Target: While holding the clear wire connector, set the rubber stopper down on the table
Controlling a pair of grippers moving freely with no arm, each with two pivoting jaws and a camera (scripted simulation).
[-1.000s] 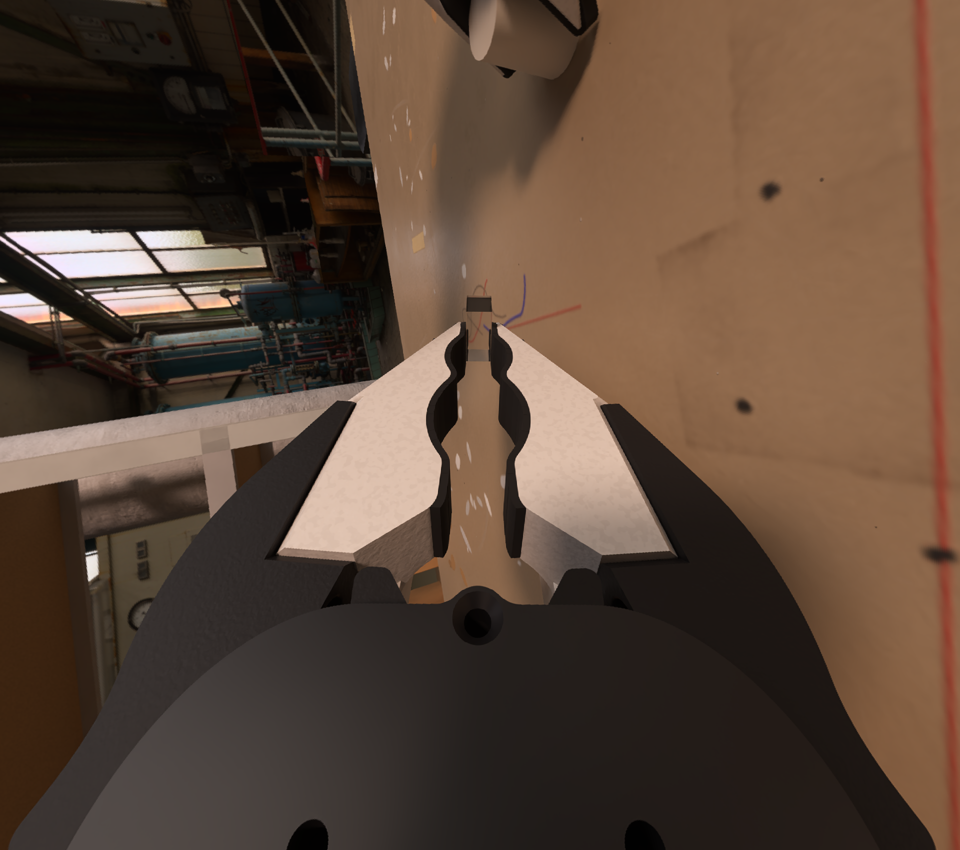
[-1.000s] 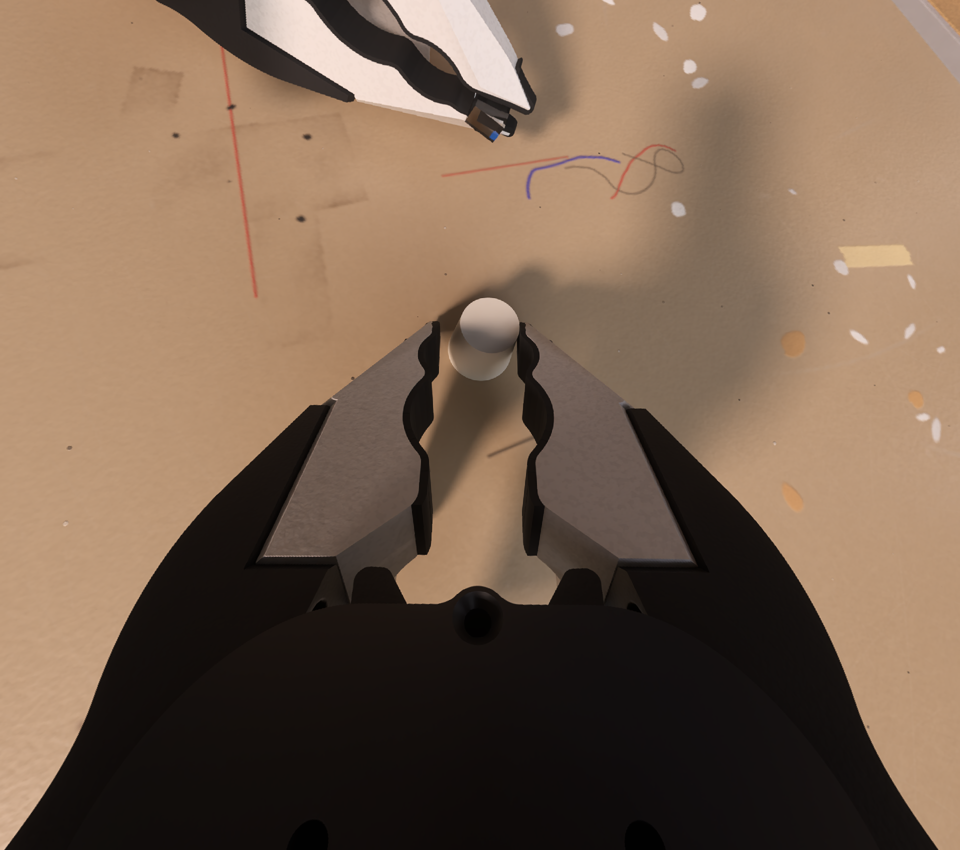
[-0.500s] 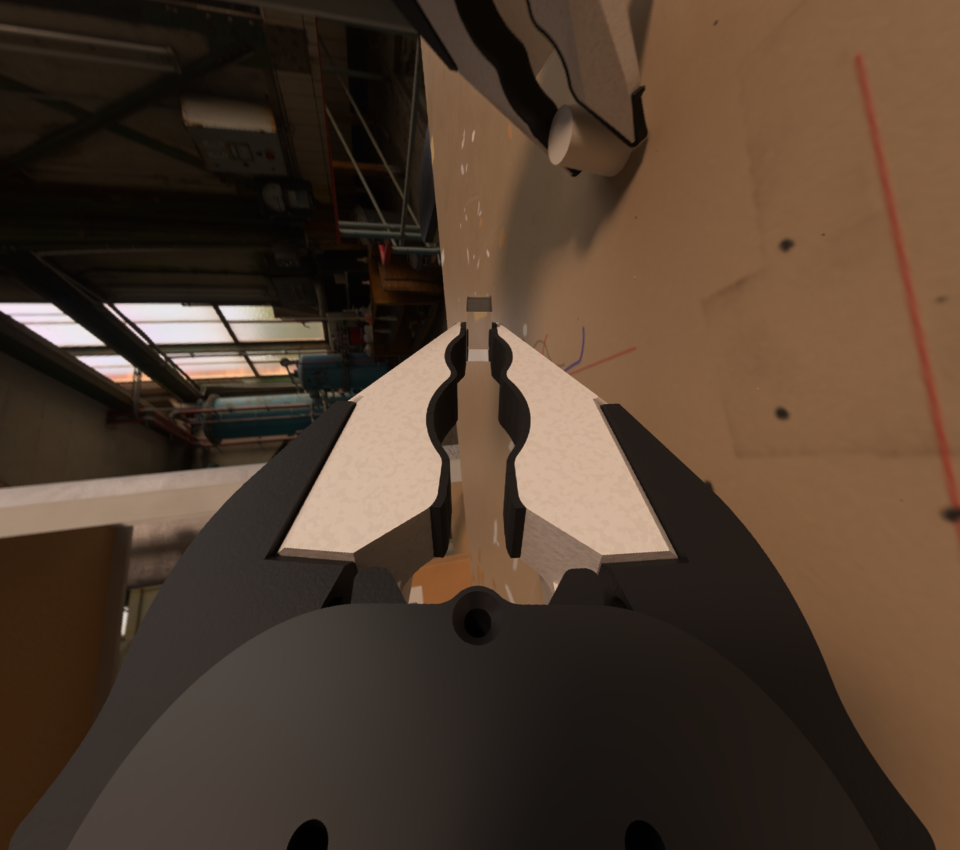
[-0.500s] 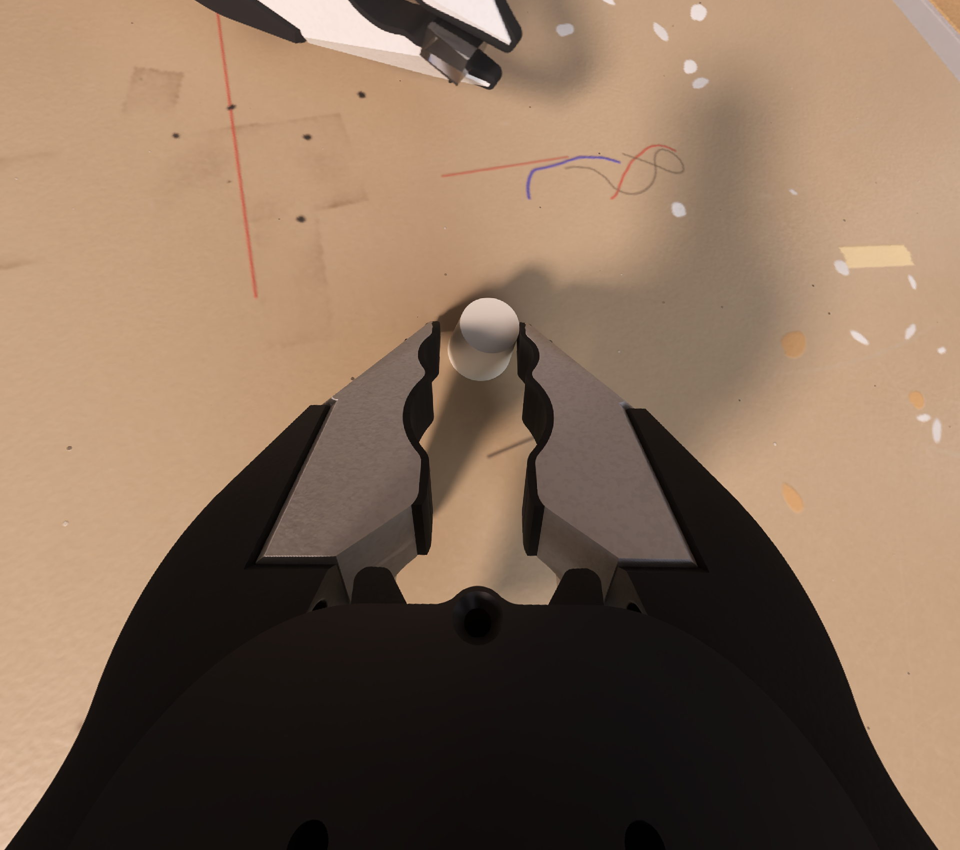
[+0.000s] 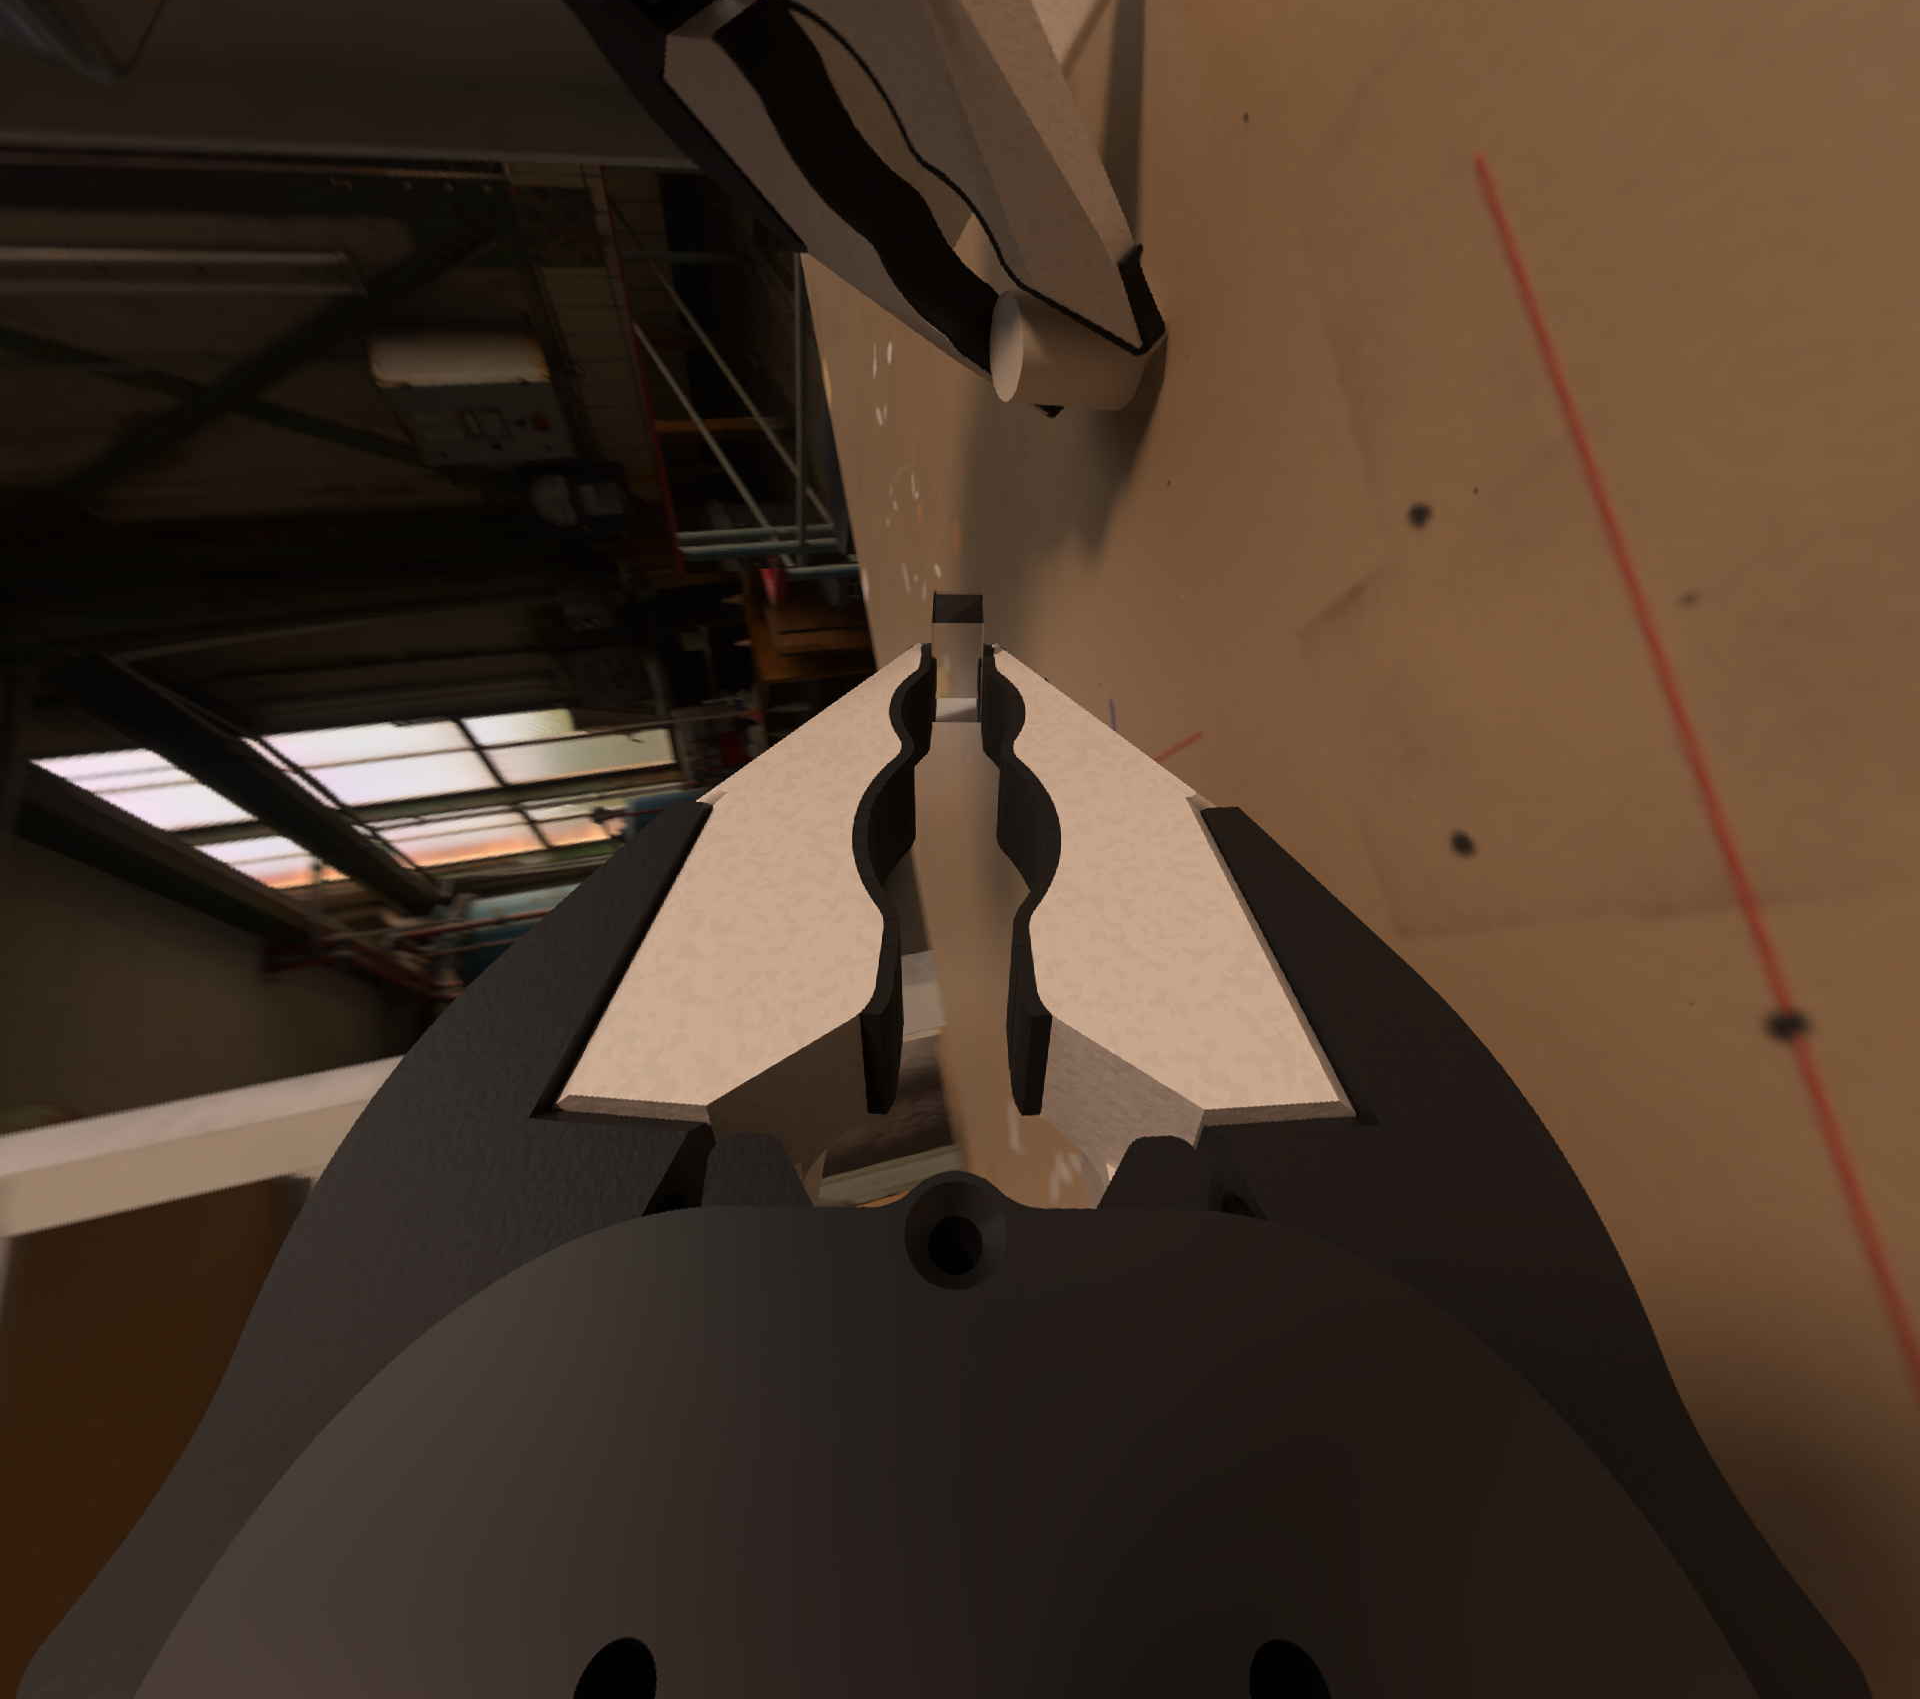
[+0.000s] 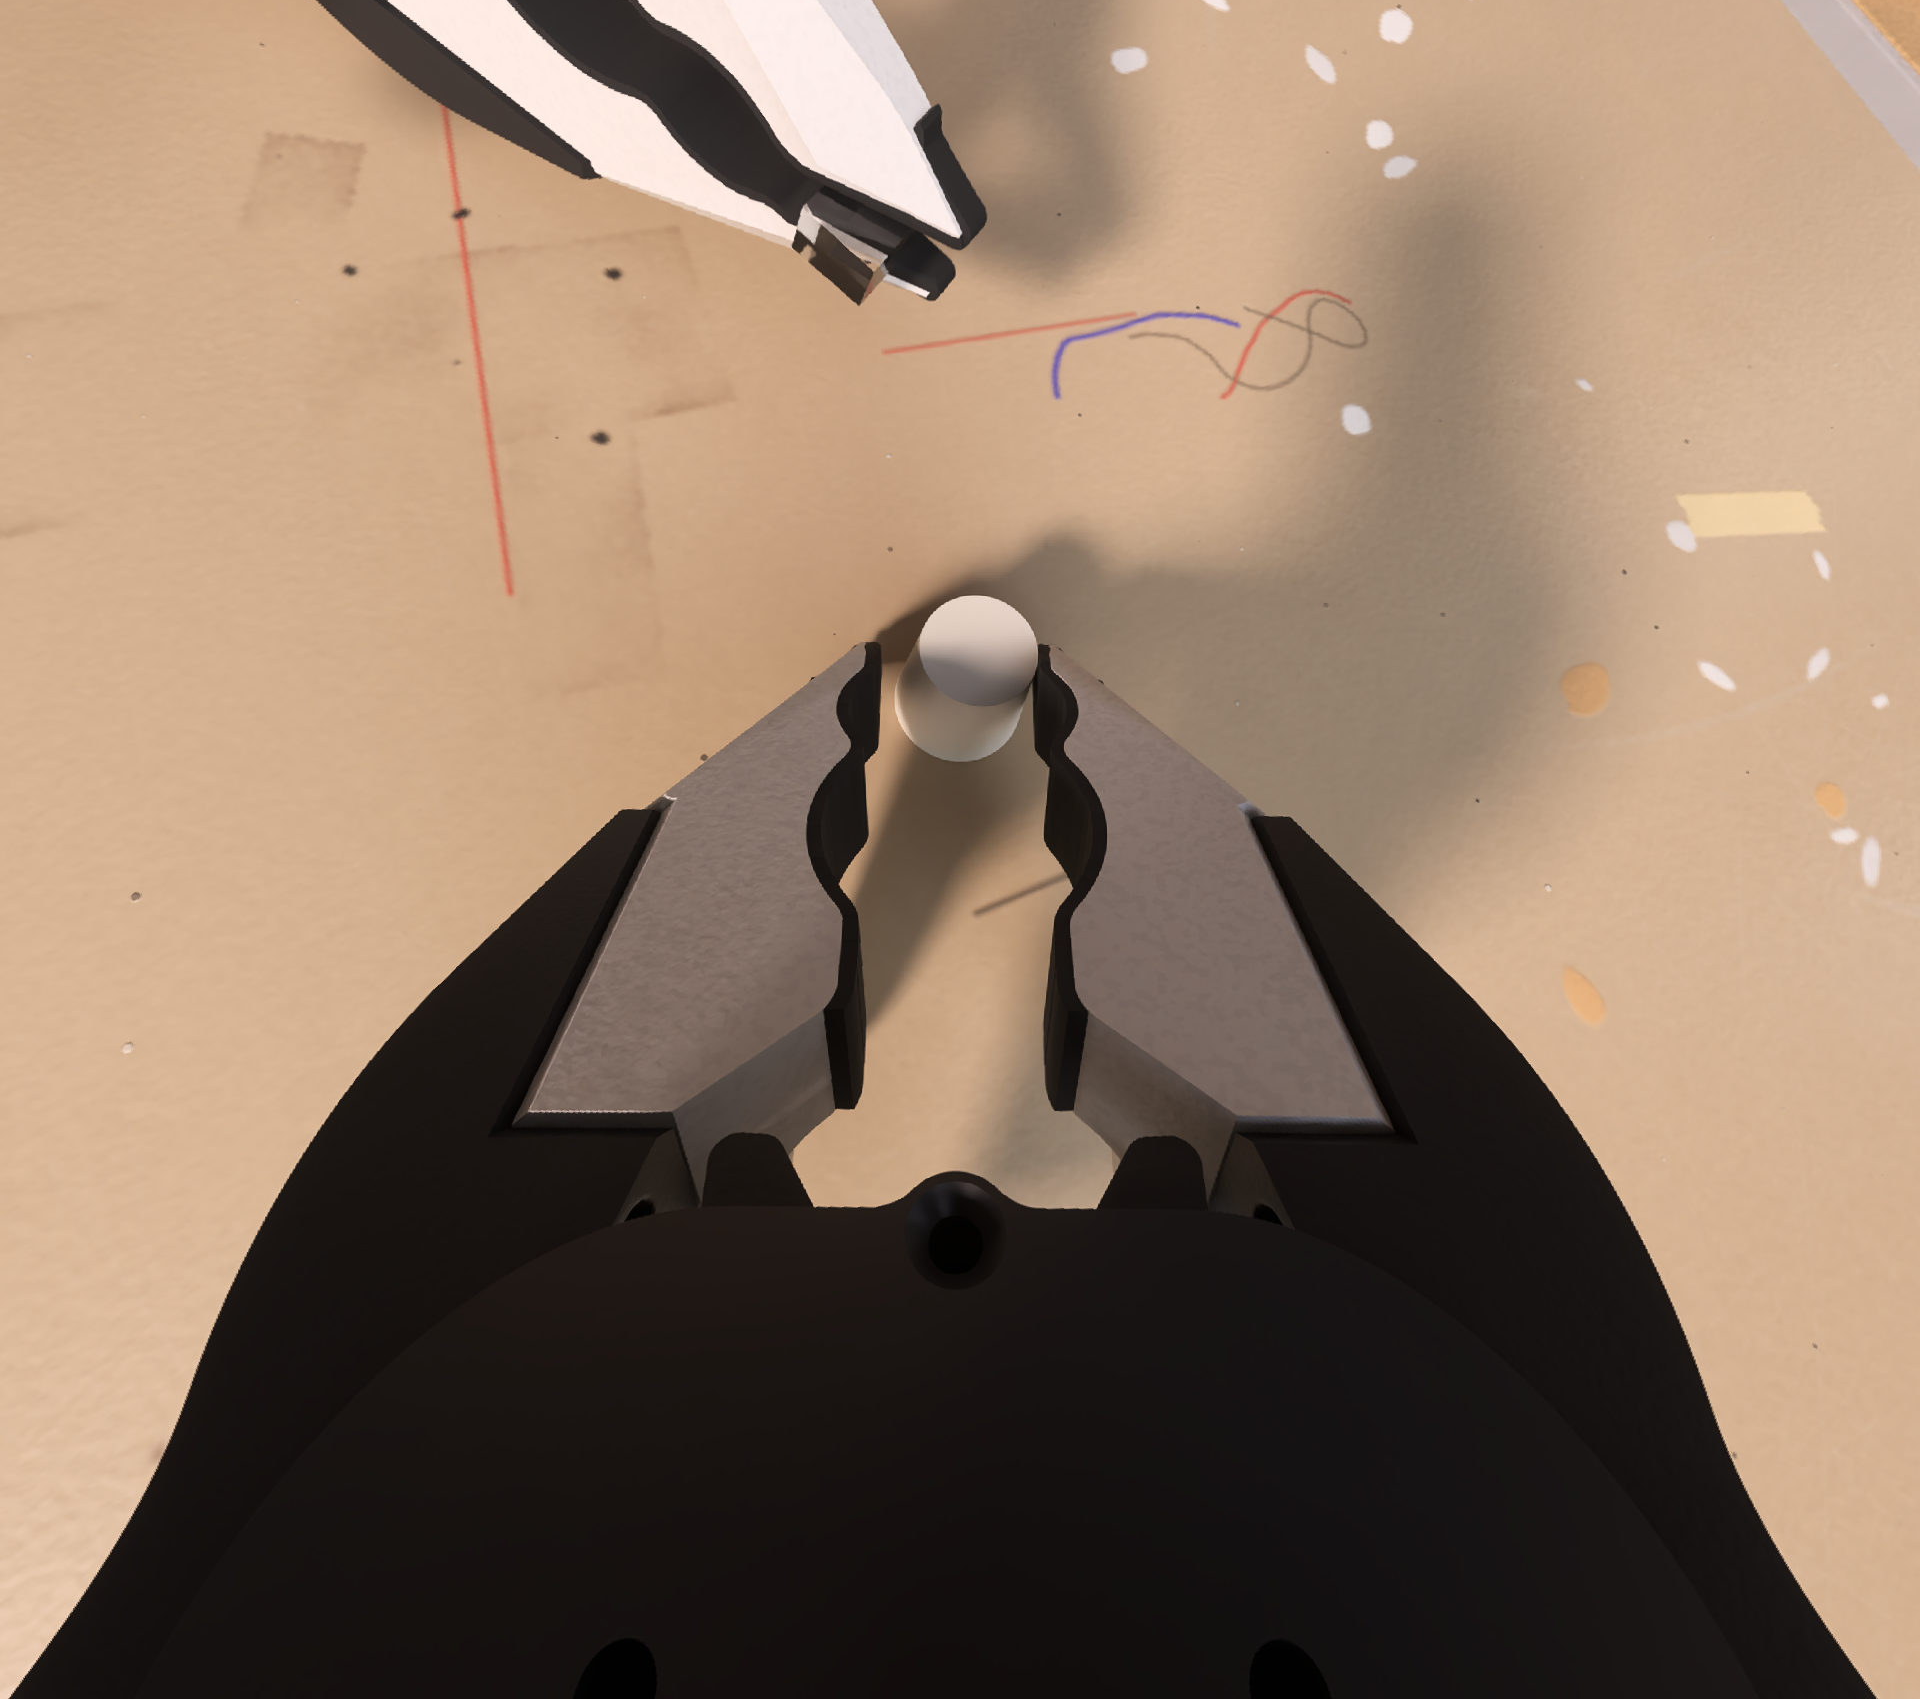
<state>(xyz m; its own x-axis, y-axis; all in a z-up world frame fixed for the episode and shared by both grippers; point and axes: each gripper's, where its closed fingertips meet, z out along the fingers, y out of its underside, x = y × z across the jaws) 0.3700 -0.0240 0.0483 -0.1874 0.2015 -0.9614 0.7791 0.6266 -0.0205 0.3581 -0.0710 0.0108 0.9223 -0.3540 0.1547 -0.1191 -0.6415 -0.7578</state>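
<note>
Lately drifts nearer the right gripper [image 6: 956,657] with the left gripper [image 6: 904,247], pinched narrow on the clear wire connector [image 6: 847,269]. Stays clamped on the rubber stopper [image 6: 961,683], low over the table [image 6: 312,714], well inside its far-right edge; release apparently still pending. Scuffed tan worktop, pale flecks, stray wires [image 6: 1195,340]; dim workshop [image 5: 416,506] beyond.

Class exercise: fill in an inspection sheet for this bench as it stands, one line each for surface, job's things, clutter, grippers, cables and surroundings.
Surface: tan table, scuffed, with dark specks and a red line.
Job's things: pale stopper upright at the table; clear connector held above it.
Clutter: white flecks, orange spots, tape scrap.
Grippers: right gripper shut on the stopper; left gripper shut on the connector.
Cables: thin red, blue and grey wire strands lying loose.
Surroundings: workshop with scaffolding and windows.
</note>
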